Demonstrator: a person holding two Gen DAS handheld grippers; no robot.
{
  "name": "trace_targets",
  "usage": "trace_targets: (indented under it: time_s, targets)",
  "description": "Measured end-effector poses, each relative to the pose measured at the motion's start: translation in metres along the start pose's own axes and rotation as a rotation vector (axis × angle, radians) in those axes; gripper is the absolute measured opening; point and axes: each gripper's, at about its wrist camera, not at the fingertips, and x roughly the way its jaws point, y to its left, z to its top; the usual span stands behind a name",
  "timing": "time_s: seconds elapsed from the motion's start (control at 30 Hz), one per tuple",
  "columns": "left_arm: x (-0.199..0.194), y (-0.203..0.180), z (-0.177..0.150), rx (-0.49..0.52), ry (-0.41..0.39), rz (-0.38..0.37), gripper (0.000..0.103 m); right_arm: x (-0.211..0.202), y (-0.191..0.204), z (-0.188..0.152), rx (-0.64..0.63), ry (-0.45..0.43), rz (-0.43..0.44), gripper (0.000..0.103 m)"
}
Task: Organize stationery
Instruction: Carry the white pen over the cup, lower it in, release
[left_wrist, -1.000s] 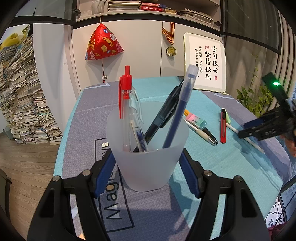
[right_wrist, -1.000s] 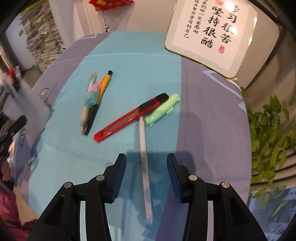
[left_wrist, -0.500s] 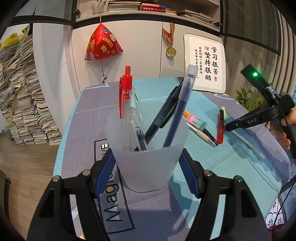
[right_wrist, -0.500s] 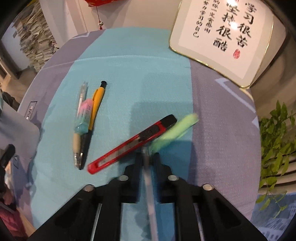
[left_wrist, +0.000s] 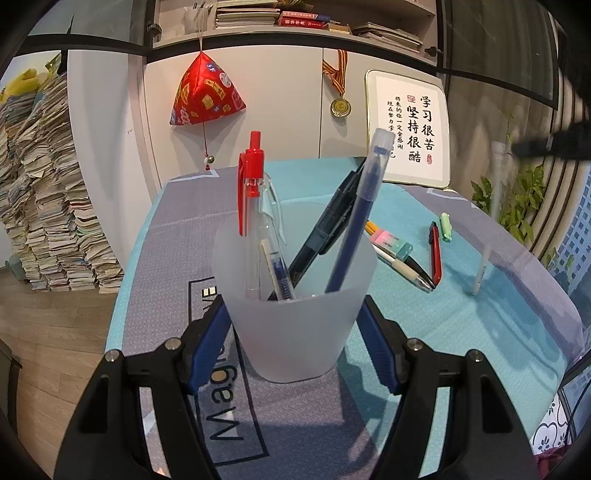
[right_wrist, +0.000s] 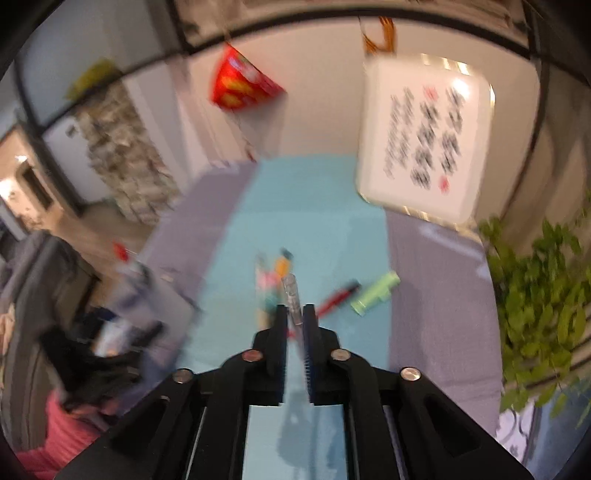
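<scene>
My left gripper (left_wrist: 293, 317) is shut on a frosted white pen cup (left_wrist: 295, 314) standing on the table; its blue pads press both sides. The cup holds a red-capped pen (left_wrist: 252, 192), a black pen (left_wrist: 325, 229) and a blue pen (left_wrist: 360, 218). My right gripper (right_wrist: 294, 314) is shut on a clear pen (right_wrist: 292, 295), lifted above the table; in the left wrist view the pen (left_wrist: 495, 206) hangs upright and blurred at the right. On the cloth lie a red utility knife (left_wrist: 436, 254), a green highlighter (left_wrist: 446, 226) and a cluster of pens (left_wrist: 395, 254).
A framed calligraphy board (left_wrist: 410, 129) leans at the table's far end. A red ornament (left_wrist: 205, 94) and a medal (left_wrist: 340, 107) hang on the cabinet. Paper stacks (left_wrist: 48, 192) stand left, a plant (left_wrist: 517, 199) right. The right wrist view is motion-blurred.
My right gripper closed on the clear pen lying by the utility knife and lifted it off the table, tilting upward. The left gripper and cup have not moved.
</scene>
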Motion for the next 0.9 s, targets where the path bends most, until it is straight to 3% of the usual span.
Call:
trace_targets:
  time_s: [0.13, 0.27, 0.43, 0.63, 0.7, 0.77, 0.9]
  targets:
    - [0.000, 0.001, -0.001, -0.001, -0.007, 0.000, 0.068, -0.025, 0.035, 0.017, -0.065, -0.094, 0.044, 0.005]
    - [-0.001, 0.000, -0.002, -0.002, -0.007, -0.001, 0.068, -0.027, 0.059, 0.028, -0.149, -0.107, 0.022, 0.005]
    - [-0.002, 0.000, -0.002, -0.003, -0.008, 0.000, 0.068, 0.041, 0.048, 0.023, -0.201, 0.104, -0.115, 0.005]
    - [-0.002, 0.000, -0.002, -0.003, -0.008, 0.000, 0.068, 0.112, -0.005, 0.028, -0.128, 0.232, -0.179, 0.006]
    - [-0.002, 0.000, -0.002, -0.003, -0.008, 0.000, 0.068, 0.132, -0.016, 0.034, -0.131, 0.274, -0.199, 0.011]
    - [-0.002, 0.000, -0.002, -0.003, -0.008, 0.001, 0.068, 0.153, -0.027, 0.040, -0.111, 0.310, -0.202, 0.023]
    - [-0.001, 0.000, -0.001, 0.002, -0.008, 0.010, 0.068, 0.180, -0.031, 0.048, -0.111, 0.351, -0.215, 0.027]
